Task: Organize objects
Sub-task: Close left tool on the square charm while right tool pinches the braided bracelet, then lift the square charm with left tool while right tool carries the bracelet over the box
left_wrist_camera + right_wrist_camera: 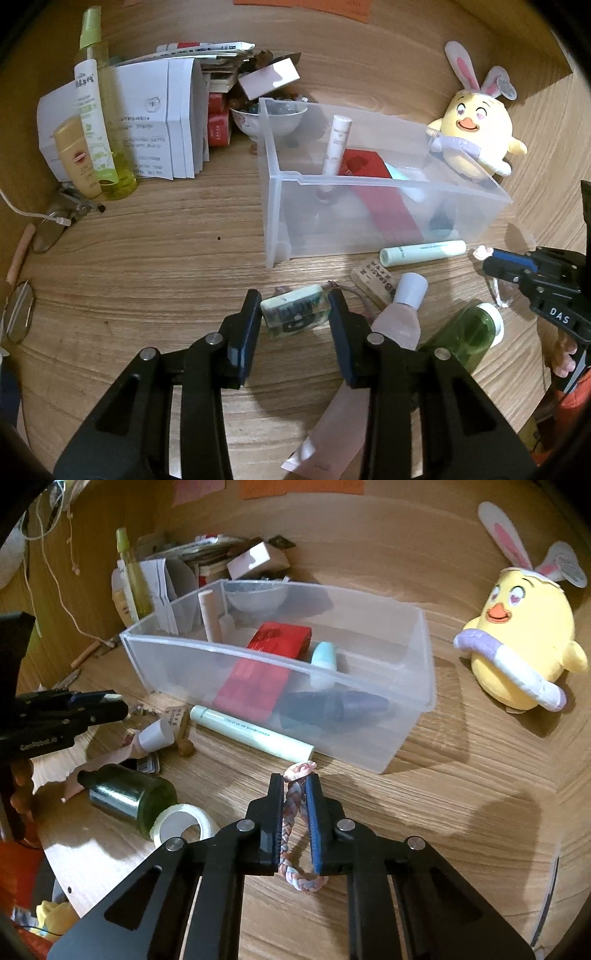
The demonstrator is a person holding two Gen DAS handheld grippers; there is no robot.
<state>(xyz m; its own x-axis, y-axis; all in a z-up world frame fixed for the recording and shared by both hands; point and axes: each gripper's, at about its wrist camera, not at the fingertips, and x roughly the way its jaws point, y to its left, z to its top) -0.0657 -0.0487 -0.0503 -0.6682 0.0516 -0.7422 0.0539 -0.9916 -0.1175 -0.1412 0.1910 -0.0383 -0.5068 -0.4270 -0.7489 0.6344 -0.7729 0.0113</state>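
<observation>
Left gripper (293,314) clamping one small clear block (295,315); right gripper (295,786) pinching one braided band (295,812); one clear bin (406,716), one chick plush (517,642).

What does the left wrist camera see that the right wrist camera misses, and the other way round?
Only the left wrist view shows the small clear block gripped by the left hand-held gripper, and the glasses at the table's left edge.

Only the right wrist view shows the braided band pinched in the right hand-held gripper, and the tape roll.

Both show the clear bin with the red box inside, the mint tube in front of it, the green bottle and the chick plush.
</observation>
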